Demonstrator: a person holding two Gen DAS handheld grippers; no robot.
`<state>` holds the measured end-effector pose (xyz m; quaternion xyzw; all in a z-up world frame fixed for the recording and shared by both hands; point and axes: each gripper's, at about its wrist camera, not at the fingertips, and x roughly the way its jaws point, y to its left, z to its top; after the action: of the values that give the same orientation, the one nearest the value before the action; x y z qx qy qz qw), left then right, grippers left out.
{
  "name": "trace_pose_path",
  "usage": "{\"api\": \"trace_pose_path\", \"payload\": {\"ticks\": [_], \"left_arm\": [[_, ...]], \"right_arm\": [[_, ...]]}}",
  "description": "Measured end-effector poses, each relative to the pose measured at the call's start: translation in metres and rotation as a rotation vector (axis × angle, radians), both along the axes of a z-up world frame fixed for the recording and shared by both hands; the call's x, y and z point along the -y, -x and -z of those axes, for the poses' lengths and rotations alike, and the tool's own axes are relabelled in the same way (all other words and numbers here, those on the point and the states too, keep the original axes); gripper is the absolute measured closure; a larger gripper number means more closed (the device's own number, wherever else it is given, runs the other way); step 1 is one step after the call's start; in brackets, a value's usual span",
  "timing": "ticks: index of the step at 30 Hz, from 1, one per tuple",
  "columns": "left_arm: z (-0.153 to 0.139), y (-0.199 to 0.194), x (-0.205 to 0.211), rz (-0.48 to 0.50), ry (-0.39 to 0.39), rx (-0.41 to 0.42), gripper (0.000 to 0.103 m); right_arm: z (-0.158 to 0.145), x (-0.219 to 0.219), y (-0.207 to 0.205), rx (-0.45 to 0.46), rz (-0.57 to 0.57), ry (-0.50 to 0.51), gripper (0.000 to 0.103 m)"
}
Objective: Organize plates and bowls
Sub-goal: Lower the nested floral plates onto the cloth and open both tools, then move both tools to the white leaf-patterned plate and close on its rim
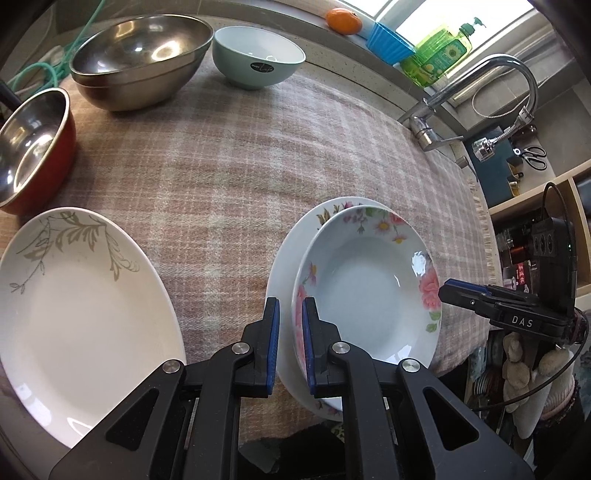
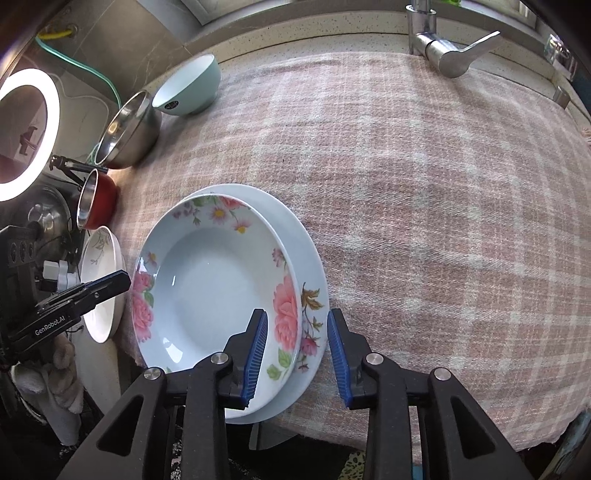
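Observation:
A deep floral plate (image 1: pixel 369 288) (image 2: pixel 207 288) lies on a larger white plate (image 1: pixel 284 266) (image 2: pixel 306 251) at the near edge of the checked cloth. My left gripper (image 1: pixel 290 301) (image 2: pixel 127 280) is shut, its tips by the stack's left rim; I see nothing clamped. My right gripper (image 2: pixel 297 314) (image 1: pixel 443 290) is open and straddles the right rims of both plates, its pads apart from them. A leaf-patterned plate (image 1: pixel 81 295) (image 2: pixel 103 280) lies to the left. Behind it stand a red bowl (image 1: pixel 33 147) (image 2: pixel 98 199), a steel bowl (image 1: pixel 140 62) (image 2: pixel 125 129) and a mint bowl (image 1: pixel 258 55) (image 2: pixel 188 86).
The checked cloth (image 1: pixel 240 166) covers the counter. A faucet (image 1: pixel 480 81) (image 2: pixel 443 48) rises at the back right. An orange (image 1: pixel 343 20) and a green soap bottle (image 1: pixel 439 55) sit on the sill. A ring light (image 2: pixel 26 133) glows at far left. Shelves (image 1: pixel 535 206) stand past the right edge.

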<state>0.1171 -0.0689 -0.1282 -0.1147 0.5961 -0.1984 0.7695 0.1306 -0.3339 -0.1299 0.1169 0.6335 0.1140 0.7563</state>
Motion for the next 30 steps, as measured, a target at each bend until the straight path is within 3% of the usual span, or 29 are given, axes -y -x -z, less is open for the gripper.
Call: {"api": "trace_pose_path", "payload": {"ticks": [10,15,18,20,24,30], "left_arm": [[-0.021,0.001,-0.034,-0.094,0.017,0.048,0.093],[-0.026,0.008,-0.062,-0.177,0.011,0.063,0.093],[-0.027,0.014,-0.080,-0.233,0.005,0.065,0.091],[-0.027,0.019,-0.094,-0.271,0.000,0.068,0.091],[-0.026,0.029,-0.120,-0.345,-0.002,0.064,0.091],[-0.025,0.046,-0.154,-0.444,-0.032,0.073,0.091]], "right_arm": [[-0.034,-0.006,0.001,0.144,0.031,-0.024,0.070],[-0.050,-0.025,-0.001,0.236,0.000,-0.007,0.069],[-0.057,-0.045,-0.003,0.285,-0.053,-0.046,0.068],[-0.060,-0.062,-0.004,0.295,-0.111,-0.074,0.063],[-0.063,-0.099,-0.009,0.307,-0.198,-0.087,0.063],[-0.050,-0.140,-0.021,0.239,-0.268,-0.085,0.063]]}}
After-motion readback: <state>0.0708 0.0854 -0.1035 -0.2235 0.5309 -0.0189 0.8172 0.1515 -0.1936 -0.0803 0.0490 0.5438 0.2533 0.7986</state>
